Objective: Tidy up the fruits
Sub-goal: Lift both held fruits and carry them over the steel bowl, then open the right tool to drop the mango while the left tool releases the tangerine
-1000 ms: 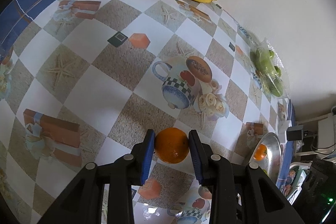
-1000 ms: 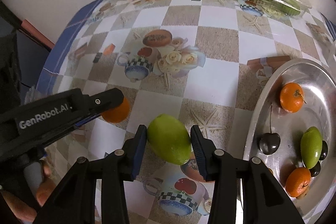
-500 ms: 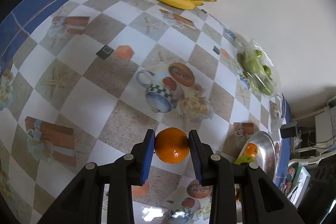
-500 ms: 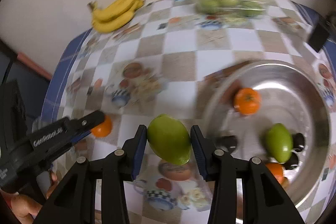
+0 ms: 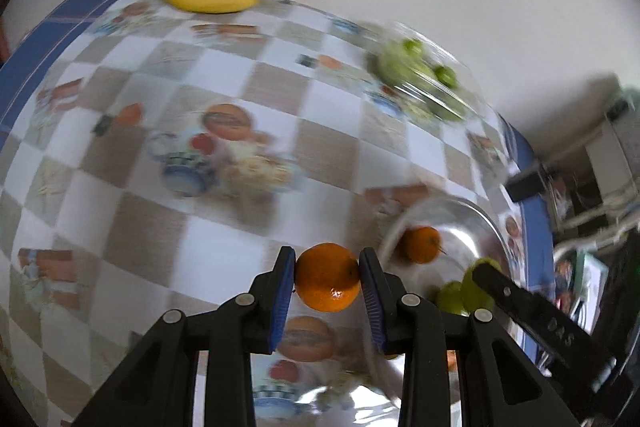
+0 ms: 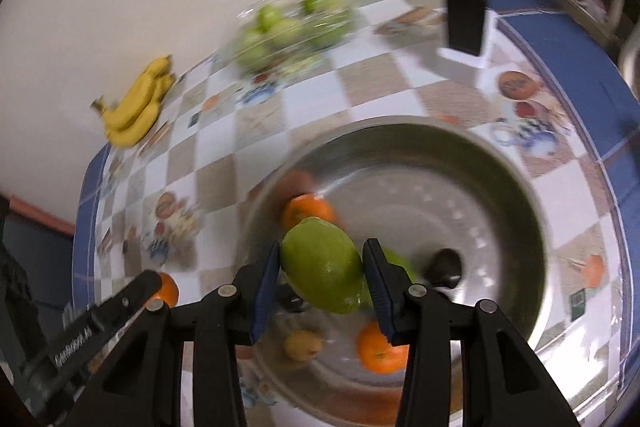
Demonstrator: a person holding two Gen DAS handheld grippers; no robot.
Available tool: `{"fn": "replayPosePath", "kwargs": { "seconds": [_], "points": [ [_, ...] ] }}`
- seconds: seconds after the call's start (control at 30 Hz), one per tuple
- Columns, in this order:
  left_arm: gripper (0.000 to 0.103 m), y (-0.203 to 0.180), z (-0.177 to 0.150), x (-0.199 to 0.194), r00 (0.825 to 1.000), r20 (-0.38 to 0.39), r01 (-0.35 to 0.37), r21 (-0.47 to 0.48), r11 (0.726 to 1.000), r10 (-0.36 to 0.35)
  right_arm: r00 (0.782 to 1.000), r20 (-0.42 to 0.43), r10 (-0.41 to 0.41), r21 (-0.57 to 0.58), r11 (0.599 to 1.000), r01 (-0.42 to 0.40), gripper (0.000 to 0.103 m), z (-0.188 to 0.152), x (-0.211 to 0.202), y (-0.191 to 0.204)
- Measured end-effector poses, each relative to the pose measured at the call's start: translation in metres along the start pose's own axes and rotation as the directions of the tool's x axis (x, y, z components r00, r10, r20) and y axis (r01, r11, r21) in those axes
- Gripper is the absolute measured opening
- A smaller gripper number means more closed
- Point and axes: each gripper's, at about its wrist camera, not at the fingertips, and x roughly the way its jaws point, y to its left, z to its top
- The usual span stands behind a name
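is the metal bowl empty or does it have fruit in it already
Not empty: the metal bowl holds two oranges, a green fruit and dark ones.

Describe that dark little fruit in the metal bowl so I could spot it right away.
Find the big silver bowl on the checkered tablecloth. On its floor, just right of the green fruit clamped in the right hand-held gripper, sits a small dark fruit, probably a cherry. It is nearly black, unlike the tangerines and green fruit nearby.
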Motion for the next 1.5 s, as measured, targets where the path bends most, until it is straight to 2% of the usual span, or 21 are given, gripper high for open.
{"fn": "replayPosePath", "kwargs": {
  "seconds": [0.23,0.43,0.8,1.23,1.3,1.37,1.5],
  "points": [
    [0.035,-0.061,-0.016,0.014,0.998,-0.006,0.059,0.169,0.984,-0.059,0.997,0.061,-0.052,0.081,0.996,0.047,0.044,0.008,-0.013,-0.035],
    [0.035,-0.091,-0.029,0.034,0.998,-0.02,0.069,0.262,0.963,-0.066,0.993,0.091,-0.075,0.105,0.992,0.066,0.044,0.012,-0.013,-0.05],
    [0.035,-0.096,-0.032,0.058,0.998,-0.035,0.063,0.266,0.962,-0.055,0.988,0.109,-0.113,0.028,0.993,0.111,0.045,0.014,0.005,-0.044],
    [0.036,-0.098,-0.035,0.067,0.997,-0.056,0.062,0.276,0.959,-0.048,0.99,0.06,-0.125,0.03,0.992,0.124,0.045,0.012,0.025,-0.047],
    [0.038,-0.099,-0.036,0.067,0.997,-0.059,0.062,0.282,0.957,-0.047,0.99,0.058,-0.127,0.03,0.992,0.125,0.045,0.012,0.025,-0.047],
    [0.053,-0.1,-0.035,0.066,0.997,-0.059,0.07,0.279,0.958,-0.056,0.99,0.054,-0.128,0.031,0.992,0.126,0.045,0.012,0.026,-0.047],
    [0.056,-0.102,-0.035,0.06,0.997,-0.052,0.072,0.283,0.956,-0.06,0.991,0.064,-0.119,0.028,0.993,0.117,0.045,0.013,0.022,-0.045]
  ]
}}
